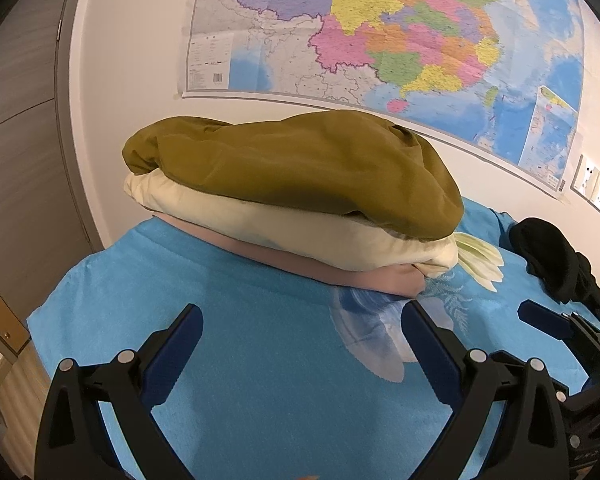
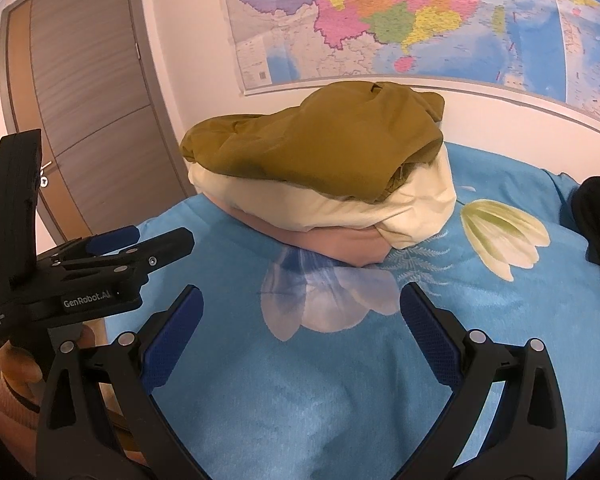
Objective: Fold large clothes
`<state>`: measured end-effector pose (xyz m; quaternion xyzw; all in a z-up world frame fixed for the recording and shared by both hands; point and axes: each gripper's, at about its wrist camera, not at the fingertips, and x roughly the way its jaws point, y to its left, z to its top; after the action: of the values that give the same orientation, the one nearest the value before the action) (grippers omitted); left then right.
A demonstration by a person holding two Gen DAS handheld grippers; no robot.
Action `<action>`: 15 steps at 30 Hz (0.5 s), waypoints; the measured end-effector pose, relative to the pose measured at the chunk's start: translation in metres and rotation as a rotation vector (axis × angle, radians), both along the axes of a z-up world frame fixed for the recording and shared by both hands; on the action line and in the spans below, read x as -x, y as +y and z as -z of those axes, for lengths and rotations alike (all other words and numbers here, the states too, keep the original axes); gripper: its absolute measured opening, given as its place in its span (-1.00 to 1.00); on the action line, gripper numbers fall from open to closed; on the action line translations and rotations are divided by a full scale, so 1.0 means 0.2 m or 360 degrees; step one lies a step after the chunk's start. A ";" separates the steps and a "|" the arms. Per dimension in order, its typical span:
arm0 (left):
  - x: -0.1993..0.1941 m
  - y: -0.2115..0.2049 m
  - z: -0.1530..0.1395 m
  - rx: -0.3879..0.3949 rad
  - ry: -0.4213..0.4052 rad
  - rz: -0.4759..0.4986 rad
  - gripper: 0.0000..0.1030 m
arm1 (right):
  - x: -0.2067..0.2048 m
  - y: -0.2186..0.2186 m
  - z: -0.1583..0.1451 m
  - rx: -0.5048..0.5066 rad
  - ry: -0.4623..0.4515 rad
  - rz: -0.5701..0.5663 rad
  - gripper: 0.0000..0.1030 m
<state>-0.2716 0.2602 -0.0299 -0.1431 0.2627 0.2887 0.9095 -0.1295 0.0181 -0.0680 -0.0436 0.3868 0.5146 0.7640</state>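
Note:
A stack of folded clothes sits on a blue flower-printed cloth (image 1: 260, 360) (image 2: 340, 380). An olive-brown garment (image 1: 300, 168) (image 2: 320, 148) lies on top, a cream one (image 1: 260, 220) (image 2: 380, 208) under it, and a pink one (image 1: 340, 272) (image 2: 340, 244) at the bottom. My left gripper (image 1: 302, 312) is open just in front of the stack, with nothing between its fingers. My right gripper (image 2: 300, 292) is open too, beside it and facing the stack. A crumpled black garment (image 1: 552, 256) (image 2: 596, 216) lies to the right.
A large coloured map (image 1: 380, 32) (image 2: 420, 20) hangs on the white wall behind the stack. A grey door (image 2: 92, 100) stands at the left. Wall sockets (image 1: 596, 188) are at the far right. The cloth's left edge (image 1: 48, 304) drops toward a wooden floor.

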 end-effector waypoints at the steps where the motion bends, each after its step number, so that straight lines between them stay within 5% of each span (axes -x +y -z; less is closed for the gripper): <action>1: 0.00 0.00 0.00 -0.0002 0.0000 -0.0001 0.86 | 0.00 -0.01 0.00 0.0001 0.0001 0.0003 0.89; 15: 0.00 -0.06 0.01 -0.0011 -0.0004 0.0029 0.86 | 0.01 -0.06 -0.01 -0.0012 -0.0006 0.0042 0.89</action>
<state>-0.2726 0.2483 -0.0319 -0.1380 0.2619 0.2811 0.9129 -0.1324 0.0070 -0.0660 -0.0363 0.3840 0.5058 0.7716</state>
